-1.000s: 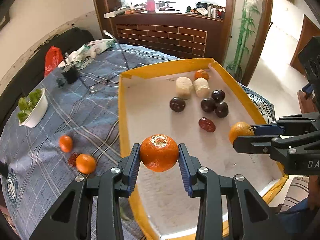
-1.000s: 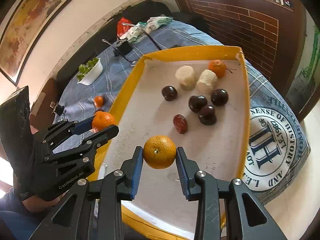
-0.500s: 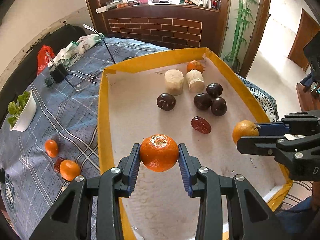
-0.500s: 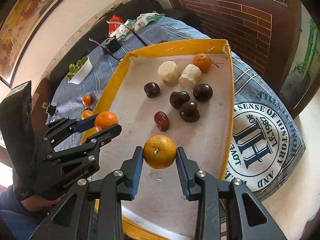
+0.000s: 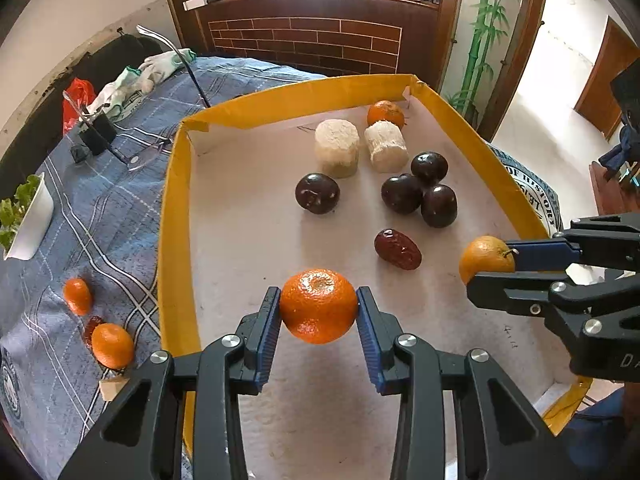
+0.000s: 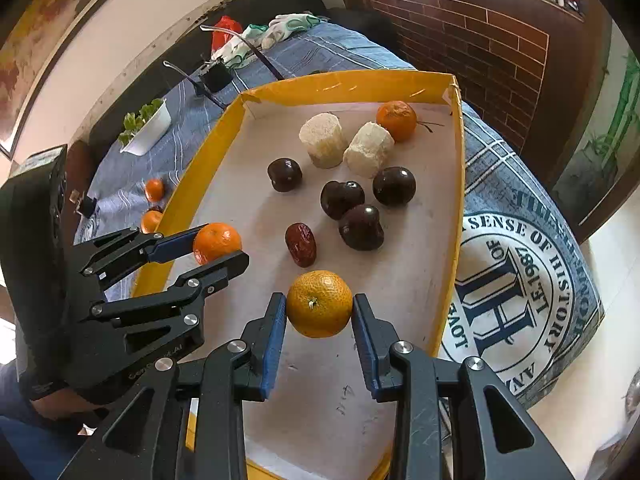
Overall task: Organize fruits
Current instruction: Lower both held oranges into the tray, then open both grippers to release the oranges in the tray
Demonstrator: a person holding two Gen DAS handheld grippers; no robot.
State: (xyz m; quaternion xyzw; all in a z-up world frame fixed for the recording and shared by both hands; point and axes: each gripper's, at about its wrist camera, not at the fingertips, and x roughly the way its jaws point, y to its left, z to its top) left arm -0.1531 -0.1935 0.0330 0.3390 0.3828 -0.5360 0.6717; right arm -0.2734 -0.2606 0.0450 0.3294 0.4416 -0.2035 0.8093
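Observation:
My left gripper [image 5: 318, 320] is shut on an orange tangerine [image 5: 319, 305] and holds it above the near part of the yellow-rimmed tray [image 5: 174, 216]. My right gripper [image 6: 319, 320] is shut on a yellower tangerine [image 6: 319, 303] above the same tray [image 6: 456, 184]; it also shows at the right in the left wrist view [image 5: 486, 260]. In the tray lie several dark plums [image 5: 318, 193], a red date [image 5: 397, 249], two pale cut cylinders [image 5: 337, 147] and another tangerine [image 5: 385, 112].
Two tangerines [image 5: 112, 345] [image 5: 77, 296] lie on the blue plaid cloth left of the tray. A white bowl of greens [image 5: 28, 220], glasses, a small black stand, gloves and a red bag sit further left. A brick counter stands behind.
Both grippers, each still holding its tangerine, have moved forward and further over the tray. The left gripper came in from the tray's left rim toward its middle.

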